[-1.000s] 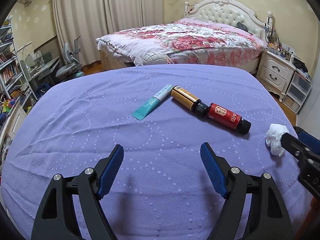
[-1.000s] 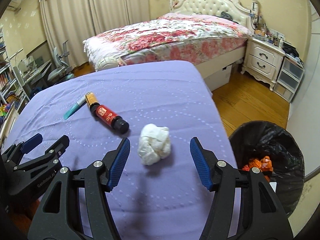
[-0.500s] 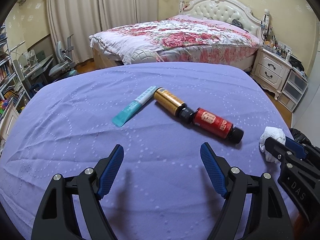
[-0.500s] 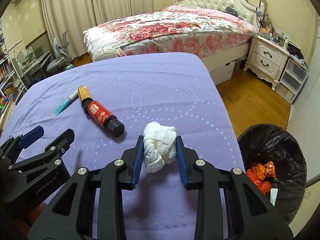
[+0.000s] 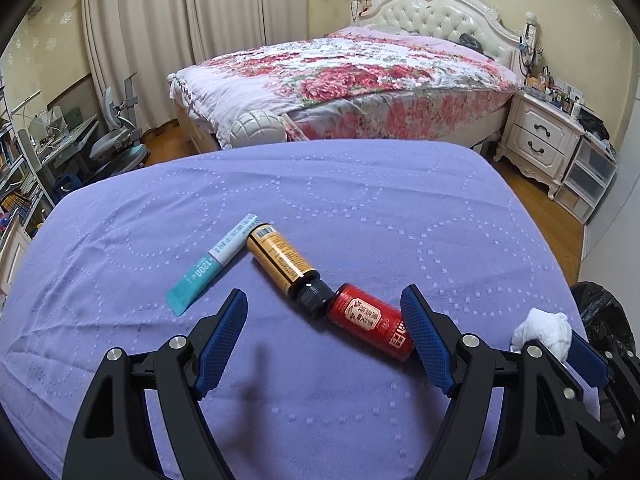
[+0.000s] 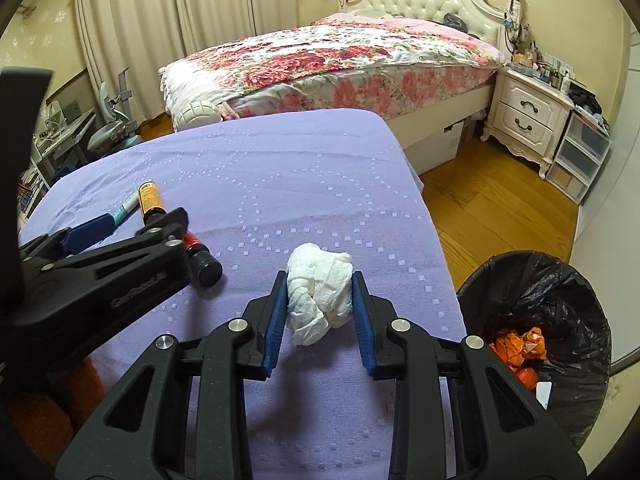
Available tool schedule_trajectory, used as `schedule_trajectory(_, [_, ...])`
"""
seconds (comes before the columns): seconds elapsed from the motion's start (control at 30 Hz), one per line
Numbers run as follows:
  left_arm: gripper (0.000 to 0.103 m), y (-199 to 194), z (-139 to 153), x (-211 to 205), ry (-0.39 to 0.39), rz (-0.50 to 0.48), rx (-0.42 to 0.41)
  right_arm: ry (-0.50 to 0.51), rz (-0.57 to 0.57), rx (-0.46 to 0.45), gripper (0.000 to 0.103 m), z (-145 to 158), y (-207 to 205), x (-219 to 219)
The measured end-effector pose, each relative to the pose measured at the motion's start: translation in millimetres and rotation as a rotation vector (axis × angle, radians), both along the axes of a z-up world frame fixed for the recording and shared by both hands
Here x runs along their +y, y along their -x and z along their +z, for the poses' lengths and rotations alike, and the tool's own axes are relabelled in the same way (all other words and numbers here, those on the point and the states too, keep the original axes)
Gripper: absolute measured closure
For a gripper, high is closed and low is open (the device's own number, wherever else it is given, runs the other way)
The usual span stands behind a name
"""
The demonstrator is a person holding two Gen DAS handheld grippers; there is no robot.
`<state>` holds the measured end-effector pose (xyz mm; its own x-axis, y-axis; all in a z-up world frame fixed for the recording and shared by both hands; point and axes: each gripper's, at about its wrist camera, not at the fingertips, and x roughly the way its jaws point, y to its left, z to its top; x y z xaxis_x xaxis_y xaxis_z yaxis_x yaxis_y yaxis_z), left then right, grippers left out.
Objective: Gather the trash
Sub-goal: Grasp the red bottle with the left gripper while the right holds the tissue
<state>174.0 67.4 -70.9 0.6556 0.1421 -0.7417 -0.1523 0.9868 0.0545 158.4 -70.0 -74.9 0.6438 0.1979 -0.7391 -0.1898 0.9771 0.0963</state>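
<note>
**Tissue wad clamped; bottles lie in a line on the purple desk**

The right gripper [image 6: 319, 318] has its jaws clenched on a crumpled white tissue wad [image 6: 319, 293], blue pads pressing both sides, at the desk's [image 6: 280, 168] right edge. The wad is roughly round, with no clear long axis.

The left gripper [image 5: 325, 338] hangs with jaws released wide over two bottles lying on their sides. The red bottle [image 5: 370, 322] runs diagonally, its base toward the amber bottle's [image 5: 282, 260] black cap; in the right wrist view its own black cap points toward the camera. Beside the amber bottle lies a teal tube [image 5: 210, 266], flat end toward the camera, the two forming a narrow V.

A black-lined trash bin [image 6: 560, 280] stands on the wooden floor right of the desk, orange scraps [image 6: 520, 342] inside. Beyond are a floral-covered bed [image 5: 348, 68] and a white nightstand [image 5: 540, 136].
</note>
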Motion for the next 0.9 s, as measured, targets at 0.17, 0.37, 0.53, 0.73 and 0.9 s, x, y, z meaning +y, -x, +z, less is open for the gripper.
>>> schedule_trajectory(0.17, [0.026,-1.8,-10.3,-0.2,0.007,-0.016,0.041,0.001,0.004,-0.002,0.072,-0.9,1.0,1.1])
schedule_trajectory(0.37, [0.026,10.8,-12.3,4.4,0.033,-0.029,0.049,-0.001,0.004,-0.002,0.072,-0.8,1.9,1.6])
schedule_trajectory(0.53, [0.028,19.5,-12.4,9.1,0.058,-0.038,0.049,0.001,0.004,-0.002,0.072,-0.6,2.2,1.4])
schedule_trajectory(0.73, [0.041,26.1,-15.0,13.0,0.078,-0.052,0.063,0.001,0.003,-0.002,0.072,-0.9,2.7,1.2])
schedule_trajectory(0.9, [0.047,35.0,-14.9,17.5,0.083,-0.056,0.052,0.005,0.004,-0.003,0.072,-1.2,3.2,1.3])
